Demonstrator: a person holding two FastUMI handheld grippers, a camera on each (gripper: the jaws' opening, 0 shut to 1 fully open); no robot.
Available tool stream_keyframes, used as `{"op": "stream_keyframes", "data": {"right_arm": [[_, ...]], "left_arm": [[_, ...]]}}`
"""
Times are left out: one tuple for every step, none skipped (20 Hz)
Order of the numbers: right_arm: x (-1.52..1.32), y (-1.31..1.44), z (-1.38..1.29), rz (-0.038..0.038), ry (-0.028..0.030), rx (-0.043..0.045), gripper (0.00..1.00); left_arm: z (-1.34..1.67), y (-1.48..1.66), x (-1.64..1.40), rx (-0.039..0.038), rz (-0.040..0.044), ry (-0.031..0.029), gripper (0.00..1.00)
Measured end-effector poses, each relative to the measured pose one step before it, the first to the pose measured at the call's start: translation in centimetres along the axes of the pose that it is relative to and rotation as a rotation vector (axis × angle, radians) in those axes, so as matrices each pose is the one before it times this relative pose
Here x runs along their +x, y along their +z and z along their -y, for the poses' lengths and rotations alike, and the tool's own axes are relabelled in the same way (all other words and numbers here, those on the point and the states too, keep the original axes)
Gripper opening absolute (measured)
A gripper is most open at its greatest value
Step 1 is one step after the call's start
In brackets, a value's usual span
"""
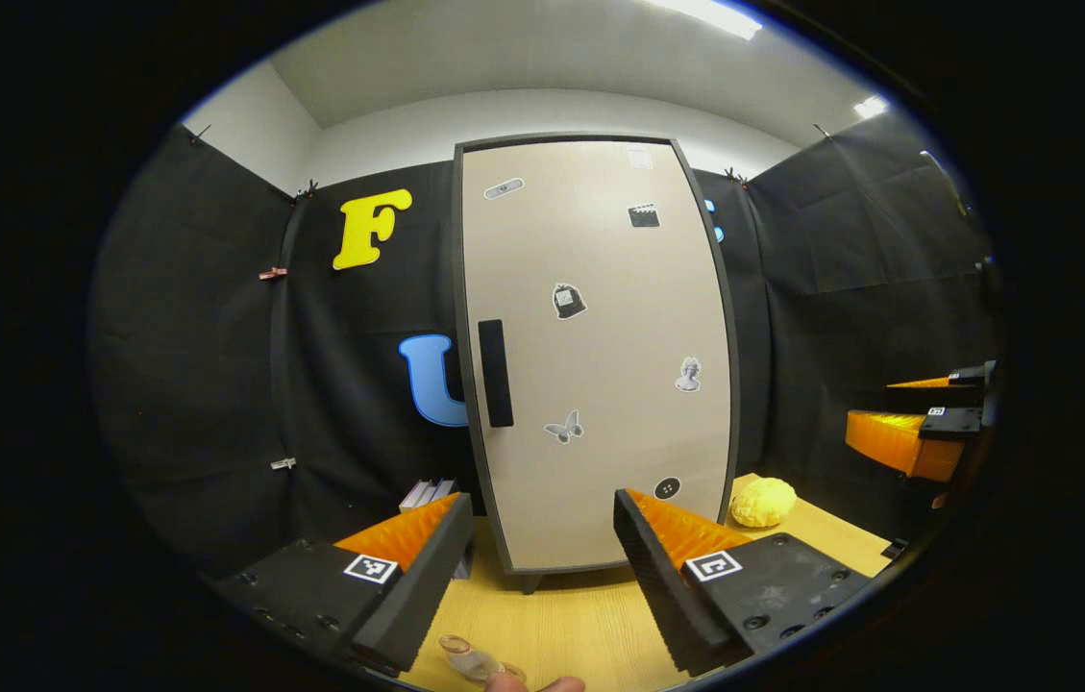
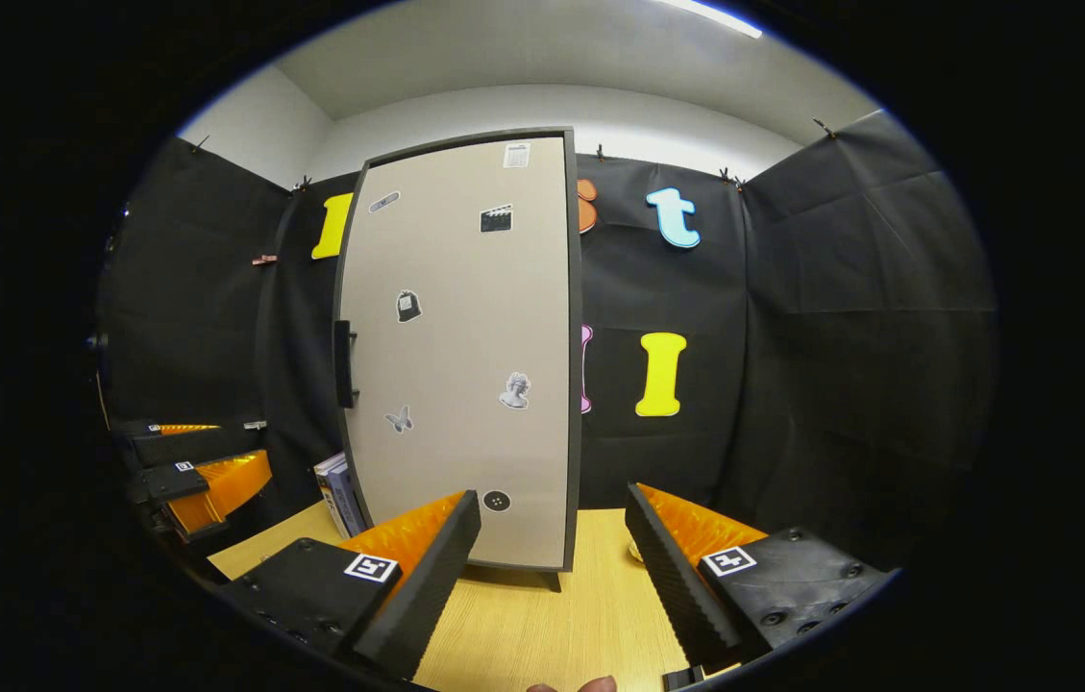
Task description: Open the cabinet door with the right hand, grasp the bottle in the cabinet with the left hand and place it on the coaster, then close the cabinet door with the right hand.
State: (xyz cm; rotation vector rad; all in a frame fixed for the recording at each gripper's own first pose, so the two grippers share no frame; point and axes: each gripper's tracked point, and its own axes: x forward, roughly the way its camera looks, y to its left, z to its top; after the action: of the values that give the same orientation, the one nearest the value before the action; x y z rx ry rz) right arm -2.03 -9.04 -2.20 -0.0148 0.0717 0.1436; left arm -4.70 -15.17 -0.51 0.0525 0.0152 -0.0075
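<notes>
The cabinet (image 1: 600, 384) stands upright on the wooden table, and its beige door with stickers is closed, hiding the inside. A black vertical handle (image 1: 495, 373) sits on the door's left edge. My left gripper (image 1: 542, 538) is open with nothing between its fingers, held in front of the door's lower part. In the right gripper view the same cabinet (image 2: 465, 356) and its handle (image 2: 343, 363) stand left of centre. My right gripper (image 2: 552, 548) is also open and holds nothing, a short way off the door. A small clear round object (image 1: 470, 661) lies on the table at the near edge.
A yellow lumpy object (image 1: 763, 502) lies right of the cabinet. Books (image 1: 427, 495) lean at its left side, also the books (image 2: 340, 495). The right gripper (image 1: 874, 404) appears at the far right, the left gripper (image 2: 244, 447) at the far left. Fingertips (image 1: 542, 684) show at the bottom.
</notes>
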Motion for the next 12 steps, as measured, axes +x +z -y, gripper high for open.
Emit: {"op": "stream_keyframes", "data": {"right_arm": [[0.011,0.008,-0.053,-0.00003,0.00136,0.00022,0.99],[-0.038,0.014,0.026,0.00072,0.00012,-0.0015,0.99],[0.031,0.053,-0.002,0.00081,0.0014,-0.00156,0.99],[-0.03,0.003,0.003,0.00084,-0.00002,-0.00112,0.99],[0.017,-0.032,-0.032,-0.00059,0.00198,0.0001,0.99],[0.019,-0.006,-0.025,-0.00023,-0.00042,0.00035,0.99],[0.0,-0.007,0.04,-0.00062,0.00038,0.00094,0.99],[0.028,-0.033,0.002,-0.00012,-0.00016,0.00039,0.99],[0.035,-0.027,0.011,-0.00066,-0.00054,-0.00047,0.99],[0.037,0.047,-0.082,0.00005,0.00175,0.00006,0.99],[0.017,0.012,0.046,0.00035,-0.00111,-0.0007,0.99],[-0.006,0.01,0.01,0.00161,-0.00032,0.00098,0.99]], "left_arm": [[-0.005,0.047,-0.026,0.00174,0.00214,0.00009,0.93],[0.004,0.041,-0.01,0.0015,0.0014,0.00052,0.93],[-0.003,-0.033,-0.013,0.0,-0.00021,0.00044,0.93],[0.042,-0.056,0.002,-0.00148,-0.00047,-0.00127,0.93],[0.094,0.015,-0.012,-0.00154,0.00045,-0.00075,0.93],[-0.084,-0.03,-0.019,0.00027,0.00034,0.00044,0.93],[-0.068,0.007,0.003,0.0014,0.0002,0.00216,0.93],[0.026,-0.005,0.032,0.00102,-0.0001,-0.00025,0.93],[-0.038,-0.013,0.01,0.00002,0.00031,0.00167,0.93],[-0.019,0.042,-0.022,-0.00076,0.00008,-0.00036,0.93],[0.011,0.002,0.03,-0.00088,-0.00041,-0.0002,0.93],[0.033,-0.039,0.025,0.00036,-0.00005,-0.00229,0.93]]}}
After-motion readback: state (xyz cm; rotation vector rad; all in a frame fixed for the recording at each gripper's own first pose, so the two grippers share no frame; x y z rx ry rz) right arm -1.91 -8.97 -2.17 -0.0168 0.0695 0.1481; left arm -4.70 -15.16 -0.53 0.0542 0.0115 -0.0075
